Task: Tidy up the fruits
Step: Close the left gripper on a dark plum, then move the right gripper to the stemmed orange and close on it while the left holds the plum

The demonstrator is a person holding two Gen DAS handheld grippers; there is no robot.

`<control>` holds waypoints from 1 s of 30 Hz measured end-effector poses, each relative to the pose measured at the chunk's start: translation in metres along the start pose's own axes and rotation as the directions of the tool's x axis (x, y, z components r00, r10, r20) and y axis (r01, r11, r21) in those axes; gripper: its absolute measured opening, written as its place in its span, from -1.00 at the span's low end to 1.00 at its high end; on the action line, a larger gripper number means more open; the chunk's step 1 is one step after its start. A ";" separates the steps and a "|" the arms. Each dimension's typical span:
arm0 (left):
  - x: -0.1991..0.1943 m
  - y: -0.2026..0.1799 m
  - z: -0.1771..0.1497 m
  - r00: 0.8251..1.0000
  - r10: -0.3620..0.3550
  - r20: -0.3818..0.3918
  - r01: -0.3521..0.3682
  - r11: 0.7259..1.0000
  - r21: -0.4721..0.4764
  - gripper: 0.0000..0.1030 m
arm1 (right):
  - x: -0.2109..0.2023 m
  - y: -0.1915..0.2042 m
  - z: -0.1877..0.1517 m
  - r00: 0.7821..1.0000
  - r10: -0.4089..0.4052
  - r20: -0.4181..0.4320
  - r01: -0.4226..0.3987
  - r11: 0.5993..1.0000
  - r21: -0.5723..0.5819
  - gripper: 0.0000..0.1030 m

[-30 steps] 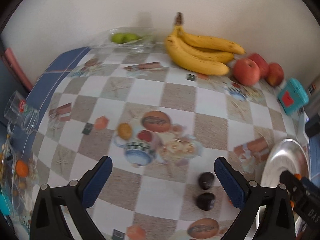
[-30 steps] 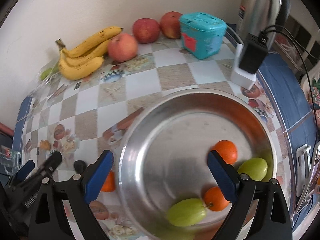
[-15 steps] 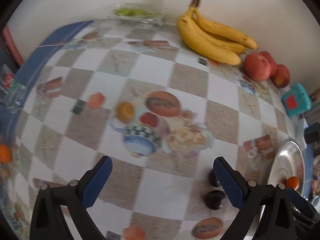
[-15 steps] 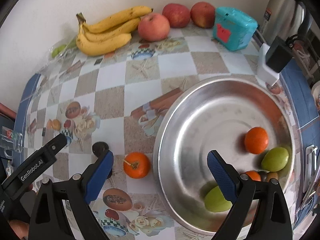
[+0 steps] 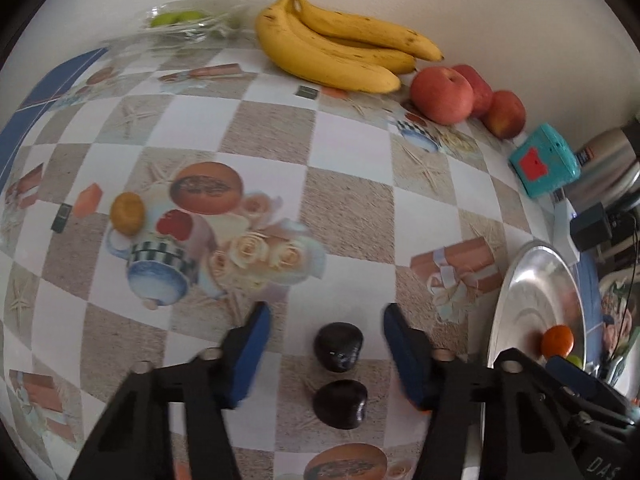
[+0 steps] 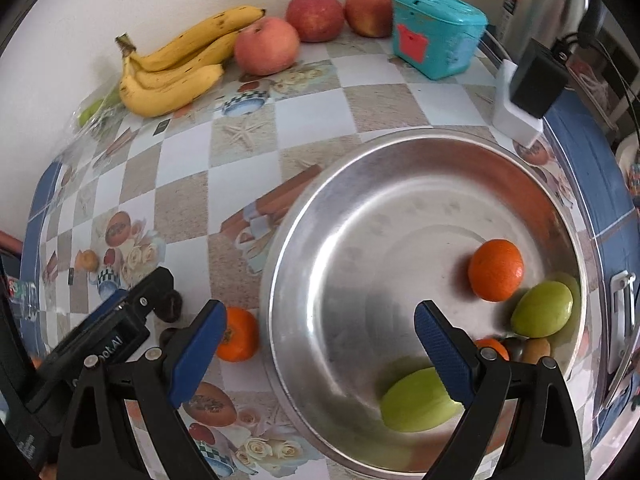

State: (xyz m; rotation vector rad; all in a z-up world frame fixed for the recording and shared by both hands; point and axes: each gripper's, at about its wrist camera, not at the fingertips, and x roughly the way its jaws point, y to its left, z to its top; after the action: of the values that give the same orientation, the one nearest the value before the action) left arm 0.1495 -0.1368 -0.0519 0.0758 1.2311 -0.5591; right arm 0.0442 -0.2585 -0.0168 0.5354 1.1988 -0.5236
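Two dark chestnut-like fruits lie on the checked tablecloth, one farther (image 5: 338, 346) and one nearer (image 5: 340, 403). My left gripper (image 5: 326, 354) is open, its blue pads either side of the farther one, not touching it. My right gripper (image 6: 316, 354) is open and empty above the steel bowl (image 6: 320, 216), which holds an orange (image 6: 495, 269), green fruits (image 6: 543, 309) (image 6: 416, 400) and other small fruits. A loose orange (image 6: 239, 334) lies just left of the bowl.
Bananas (image 5: 340, 52) and three apples (image 5: 442, 94) lie by the back wall. A teal box (image 5: 545, 166), a steel kettle (image 5: 608, 168) and a plugged charger (image 6: 528, 88) stand at the right. A clear bag with green fruit (image 5: 180, 20) lies at the back left.
My left gripper has moved right and down over the dark fruits, and its jaws have narrowed around the farther one. My right gripper has shifted slightly over the bowl.
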 end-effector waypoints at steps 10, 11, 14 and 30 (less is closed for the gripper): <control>0.003 -0.006 -0.001 1.000 -0.006 -0.009 0.006 1.000 0.013 -0.49 | -0.001 -0.004 0.001 1.000 0.006 -0.003 -0.006 1.000 0.009 0.84; 0.002 -0.005 -0.001 1.000 -0.012 -0.010 0.012 1.000 0.009 -0.50 | -0.001 -0.004 0.001 1.000 0.004 -0.002 -0.004 1.000 0.008 0.84; -0.001 -0.004 -0.001 1.000 -0.021 -0.008 0.021 1.000 0.005 -0.51 | -0.001 -0.003 0.001 1.000 0.002 -0.001 -0.002 1.000 0.005 0.84; -0.034 0.028 0.006 1.000 -0.022 0.021 0.024 0.995 -0.095 -0.52 | -0.022 0.026 -0.011 0.995 0.016 0.097 -0.007 0.996 -0.091 0.78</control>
State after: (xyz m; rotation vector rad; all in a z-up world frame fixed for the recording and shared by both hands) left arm 0.1594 -0.1025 -0.0257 -0.0242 1.2388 -0.5191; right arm 0.0467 -0.2297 0.0042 0.4345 1.1203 -0.4776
